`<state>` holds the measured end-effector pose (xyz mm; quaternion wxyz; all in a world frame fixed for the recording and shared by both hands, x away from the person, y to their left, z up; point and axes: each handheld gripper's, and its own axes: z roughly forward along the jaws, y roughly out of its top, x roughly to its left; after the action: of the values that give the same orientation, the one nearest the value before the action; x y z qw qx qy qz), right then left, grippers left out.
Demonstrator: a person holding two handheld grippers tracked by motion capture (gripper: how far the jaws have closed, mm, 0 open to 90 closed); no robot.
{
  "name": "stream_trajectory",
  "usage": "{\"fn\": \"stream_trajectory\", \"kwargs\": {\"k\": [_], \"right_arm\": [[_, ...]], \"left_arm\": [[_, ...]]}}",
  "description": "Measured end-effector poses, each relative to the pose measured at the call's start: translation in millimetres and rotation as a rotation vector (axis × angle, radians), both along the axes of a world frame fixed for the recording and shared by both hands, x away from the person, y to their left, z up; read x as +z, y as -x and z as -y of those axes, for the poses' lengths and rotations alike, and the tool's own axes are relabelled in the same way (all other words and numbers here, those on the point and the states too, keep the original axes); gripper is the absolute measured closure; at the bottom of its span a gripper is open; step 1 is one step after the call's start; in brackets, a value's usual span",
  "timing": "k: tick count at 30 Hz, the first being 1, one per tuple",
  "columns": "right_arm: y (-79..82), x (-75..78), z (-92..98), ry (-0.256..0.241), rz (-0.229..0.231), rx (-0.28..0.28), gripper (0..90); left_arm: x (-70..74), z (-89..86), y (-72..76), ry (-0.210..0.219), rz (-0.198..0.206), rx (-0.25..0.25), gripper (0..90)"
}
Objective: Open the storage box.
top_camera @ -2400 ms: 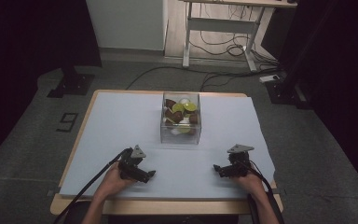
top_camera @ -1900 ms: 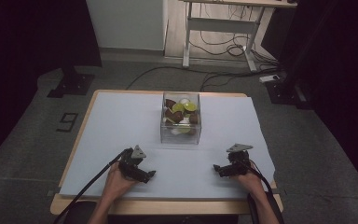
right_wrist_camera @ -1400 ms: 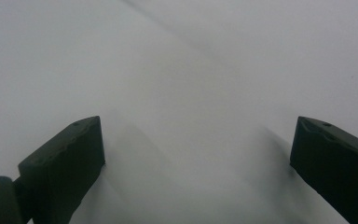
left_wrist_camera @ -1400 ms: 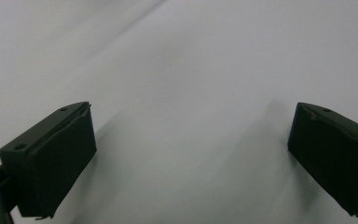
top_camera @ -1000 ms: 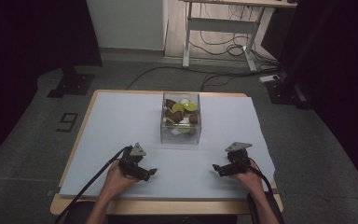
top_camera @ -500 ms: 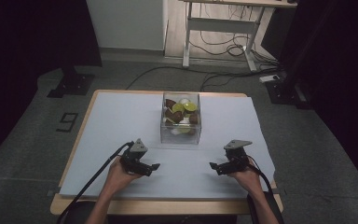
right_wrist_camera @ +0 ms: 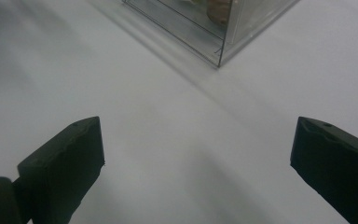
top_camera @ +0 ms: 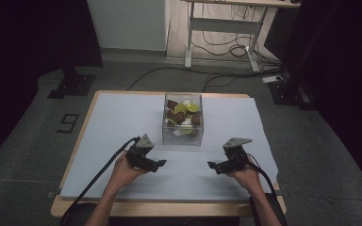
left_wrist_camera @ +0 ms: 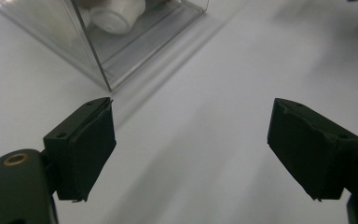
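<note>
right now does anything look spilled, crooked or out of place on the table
Nothing stands out. The clear box sits square on the table with its small cups inside, none spilled. The left claw and right claw are open and empty, apart from it.

Beyond your table's pale sheet you have a grey carpeted floor, a white-legged desk with cables trailing beneath, and a black stand base at left
</note>
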<state>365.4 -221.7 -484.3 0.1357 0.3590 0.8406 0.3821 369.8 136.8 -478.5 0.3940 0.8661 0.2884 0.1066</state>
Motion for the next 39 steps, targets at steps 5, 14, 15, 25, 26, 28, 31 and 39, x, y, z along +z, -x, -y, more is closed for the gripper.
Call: {"fn": "stream_trajectory", "kwargs": {"k": [5,14,15,25,26,28,31,39], "right_arm": [[-2.4,3.5,-5.0,-0.008,0.004,0.013,2.3],[-7.8,15.2,-18.6,-0.009,0.039,0.032,7.9],[-8.3,15.9,-19.8,-0.007,0.042,0.035,9.6],[-16.1,21.4,-32.7,-0.006,0.031,0.04,18.9],[-16.1,21.4,-32.7,-0.006,0.031,0.04,18.9],[-17.2,22.0,-35.3,-0.002,0.033,0.044,22.3],[-19.4,23.4,-41.4,0.005,0.039,0.053,27.8],[-24.3,25.4,-47.5,-0.023,0.041,0.044,36.1]], "left_arm": [[5.2,4.1,-4.4,-0.012,0.016,0.0,15.1],[9.4,15.1,-13.6,0.009,0.021,-0.014,17.0],[9.9,16.5,-13.9,0.01,0.026,-0.014,17.6],[14.0,24.5,-20.9,0.037,0.04,-0.012,24.5],[14.0,24.5,-20.9,0.037,0.04,-0.012,25.1],[14.5,25.7,-22.4,0.043,0.04,-0.014,25.6],[14.7,26.7,-24.8,0.042,0.037,-0.013,28.8],[17.2,34.5,-30.3,0.03,0.05,-0.009,35.0]]}}
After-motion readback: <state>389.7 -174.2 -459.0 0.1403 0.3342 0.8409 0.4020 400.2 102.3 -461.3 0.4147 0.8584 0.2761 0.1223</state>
